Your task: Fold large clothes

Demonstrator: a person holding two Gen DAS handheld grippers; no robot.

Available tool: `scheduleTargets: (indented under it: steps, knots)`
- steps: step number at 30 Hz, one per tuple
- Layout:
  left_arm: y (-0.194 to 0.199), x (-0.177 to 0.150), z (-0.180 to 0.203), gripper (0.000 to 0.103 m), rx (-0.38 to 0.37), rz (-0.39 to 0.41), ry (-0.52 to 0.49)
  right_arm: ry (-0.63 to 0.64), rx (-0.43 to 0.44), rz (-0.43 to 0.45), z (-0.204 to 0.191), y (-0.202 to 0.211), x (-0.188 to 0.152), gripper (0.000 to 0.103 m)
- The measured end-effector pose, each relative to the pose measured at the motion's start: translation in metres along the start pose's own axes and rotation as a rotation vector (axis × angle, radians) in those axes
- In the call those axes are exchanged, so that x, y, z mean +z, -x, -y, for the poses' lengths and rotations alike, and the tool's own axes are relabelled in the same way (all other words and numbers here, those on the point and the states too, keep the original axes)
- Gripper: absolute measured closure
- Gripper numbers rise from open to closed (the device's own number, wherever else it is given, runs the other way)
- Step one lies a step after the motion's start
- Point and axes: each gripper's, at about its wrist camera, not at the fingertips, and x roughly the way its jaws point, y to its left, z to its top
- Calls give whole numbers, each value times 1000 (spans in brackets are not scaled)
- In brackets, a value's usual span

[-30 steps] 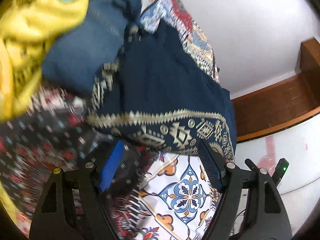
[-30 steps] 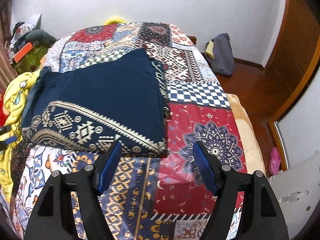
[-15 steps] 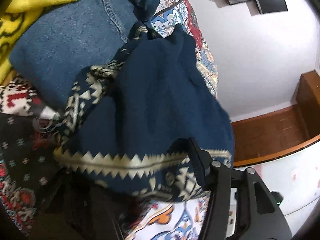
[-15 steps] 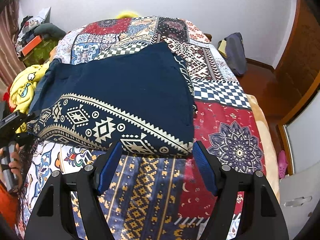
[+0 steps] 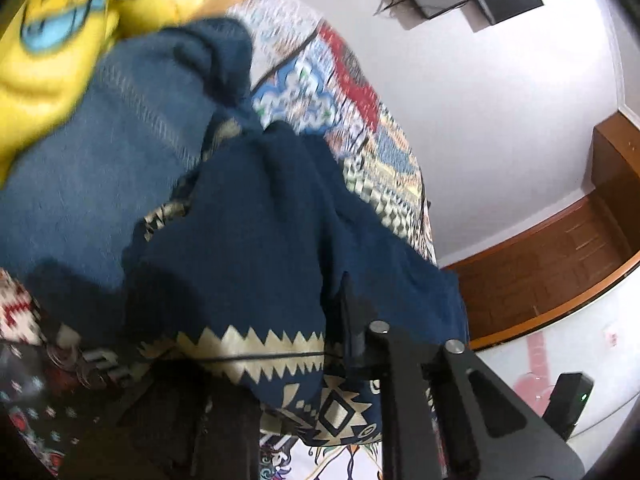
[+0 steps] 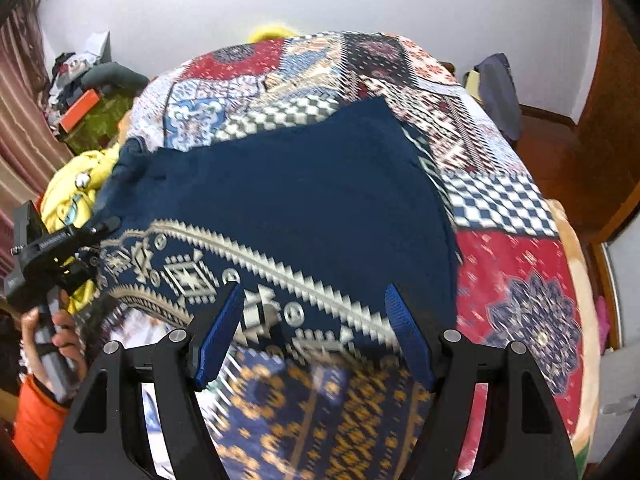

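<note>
A navy garment (image 6: 320,200) with a cream geometric border lies flat across the patchwork bedspread (image 6: 516,276). In the left wrist view its corner (image 5: 260,240) is bunched over my left gripper (image 5: 320,332). The jaws are closing with the cloth pinched between them; only one black finger (image 5: 352,320) shows, the other is under the fabric. The right wrist view shows the left gripper (image 6: 105,227) at the garment's left corner, held by a hand (image 6: 52,332) with an orange sleeve. My right gripper (image 6: 316,332) hovers open over the patterned near border, with nothing between its blue pads.
A denim piece (image 5: 100,180) and a yellow garment (image 6: 68,196) lie heaped at the garment's left end. Cluttered shelves (image 6: 80,92) stand beyond the bed at the left. A dark bag (image 6: 500,96) leans by the far wall. A wooden door (image 6: 616,120) is at the right.
The left gripper pushed in under the garment's corner and its jaws closed on the cloth, which now bunches up. The right gripper moved forward until its pads hang over the patterned border.
</note>
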Motion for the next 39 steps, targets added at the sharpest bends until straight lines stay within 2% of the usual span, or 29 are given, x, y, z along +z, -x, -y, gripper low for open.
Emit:
scheduleTargets:
  steps: [2, 5, 7, 10, 11, 14, 17, 20, 24, 27, 30, 34, 37, 39]
  knots:
    - [16, 5, 8, 92, 0, 37, -27, 6, 16, 5, -11, -3, 9, 33]
    - [41, 14, 13, 97, -63, 70, -42, 30, 38, 11, -31, -10, 22, 33]
    - [56, 18, 22, 100, -69, 87, -79, 52, 51, 6, -47, -17, 28, 33]
    - [72, 18, 38, 100, -33, 118, -175, 101, 61, -4, -72, -31, 33, 33]
    - [75, 17, 48, 100, 4, 130, -227, 117, 56, -3, -79, -36, 33, 33]
    - [74, 18, 63, 100, 80, 147, -321, 147, 58, -44, -93, -56, 32, 33]
    - [71, 11, 76, 100, 93, 153, -383, 129, 96, -112, -94, -76, 23, 33]
    - [64, -2, 105, 100, 114, 165, -500, 137, 112, -112, -90, -77, 16, 32]
    - [50, -17, 151, 100, 69, 148, -625, 89, 136, -104, -70, -55, 14, 32]
    - [32, -38, 192, 100, 14, 110, -730, 8, 159, -50, -42, -28, 9, 32]
    - [3, -66, 229, 100, -45, 36, -815, -62, 99, 9, -3, 1, 2, 32]
    - [-41, -106, 256, 100, -114, -143, -870, -152, 17, 56, 51, 32, -12, 32]
    - [-72, -142, 259, 100, -128, -323, -916, -241, -19, 61, 91, 48, -25, 32]
    - [-82, -160, 253, 100, -124, -408, -938, -285, -37, 63, 112, 57, -35, 32]
